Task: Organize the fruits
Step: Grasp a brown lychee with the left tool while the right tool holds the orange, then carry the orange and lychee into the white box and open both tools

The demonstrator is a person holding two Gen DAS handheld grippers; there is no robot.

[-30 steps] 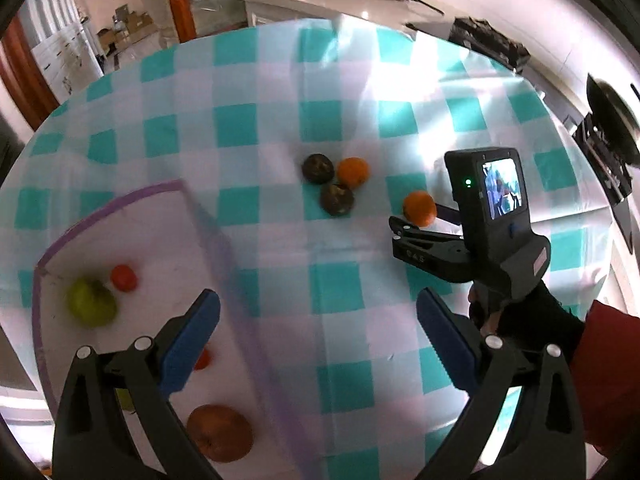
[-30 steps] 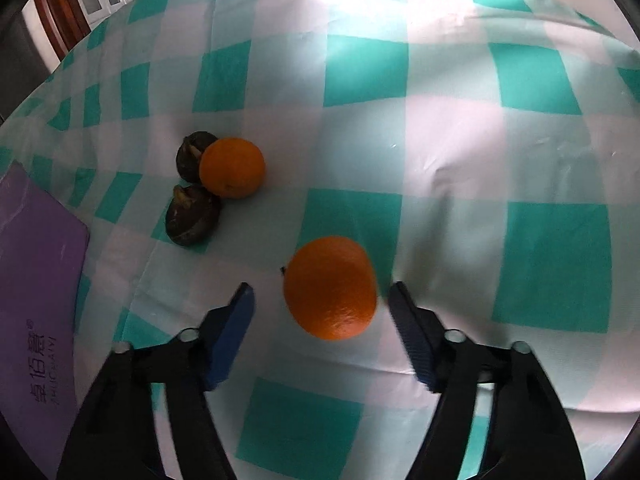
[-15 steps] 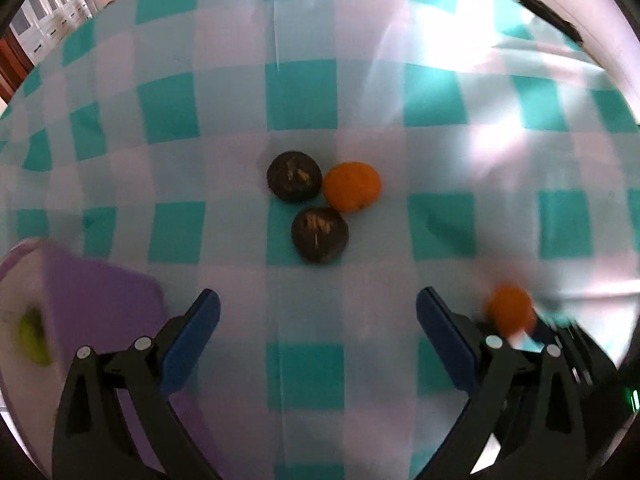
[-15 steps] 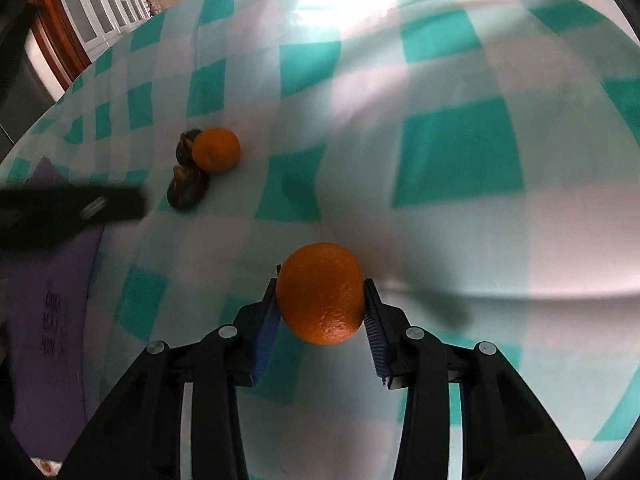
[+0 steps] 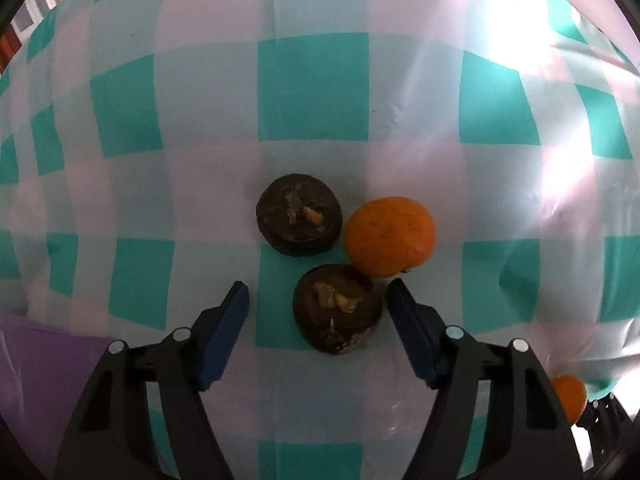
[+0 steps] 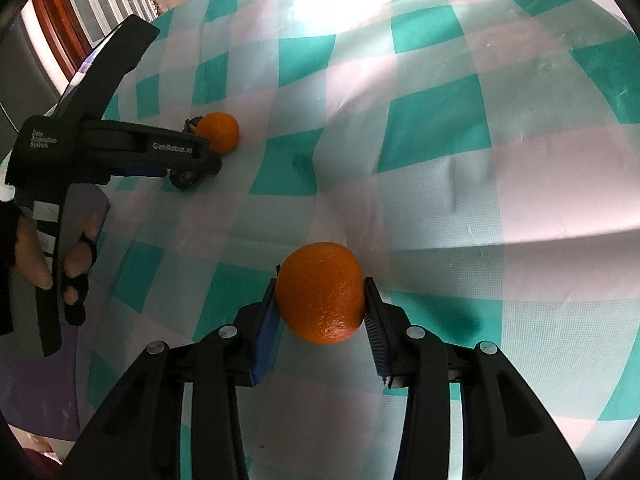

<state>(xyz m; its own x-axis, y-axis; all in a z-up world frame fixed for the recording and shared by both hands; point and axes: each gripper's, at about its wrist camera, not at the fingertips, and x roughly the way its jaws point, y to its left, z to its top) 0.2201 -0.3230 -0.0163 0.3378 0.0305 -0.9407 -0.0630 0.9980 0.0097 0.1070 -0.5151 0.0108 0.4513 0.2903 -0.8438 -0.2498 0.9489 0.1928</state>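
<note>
Two dark brown round fruits sit close together on the checked cloth, each with a rough, broken top showing pale bits. The near dark fruit (image 5: 337,309) lies at about 5 o'clock from the far dark fruit (image 5: 299,220), close beside it. A smooth orange (image 5: 390,237) rests at 3 o'clock of the far dark fruit, just beside both dark ones. A second orange (image 6: 321,298), pebbled and bright, is well apart from that cluster, squeezed on both sides between blue pads.
</note>
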